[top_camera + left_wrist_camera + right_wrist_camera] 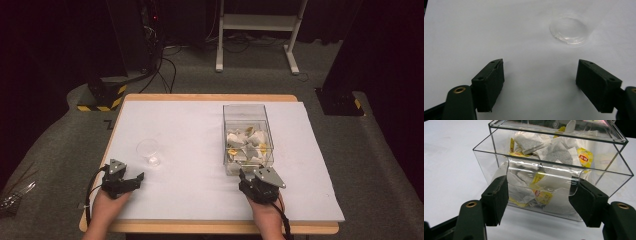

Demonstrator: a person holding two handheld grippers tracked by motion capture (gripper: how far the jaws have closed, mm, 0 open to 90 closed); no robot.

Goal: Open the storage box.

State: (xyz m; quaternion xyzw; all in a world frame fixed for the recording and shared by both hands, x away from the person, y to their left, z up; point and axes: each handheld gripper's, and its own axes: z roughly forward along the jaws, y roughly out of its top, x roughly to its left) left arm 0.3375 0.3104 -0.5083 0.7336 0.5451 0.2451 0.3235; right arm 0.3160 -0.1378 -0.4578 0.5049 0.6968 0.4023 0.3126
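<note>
The clear plastic box stands at about 2 o'clock from the centre of the white surface, filled with tea bags, several bearing yellow tags. The right hand-held gripper lies at 5 o'clock of the surface, just at the near wall of the box, held by the person's right hand. In the right gripper view, the right hand-held gripper has its jaws apart, one on each side of a curved clear flap on the box's front wall; the pads stand beside the flap's edges, and whether they press on it cannot be told. The tea bags show through the walls, heaped under a clear lid. The left hand-held gripper rests at 7 o'clock of the surface, held by the left hand, with a clear plastic cup near it at 1 o'clock. In the left gripper view, the left hand-held gripper is wide open over bare surface, nothing between its jaws, and the cup lies ahead at 1 o'clock, apart from both pads.
</note>
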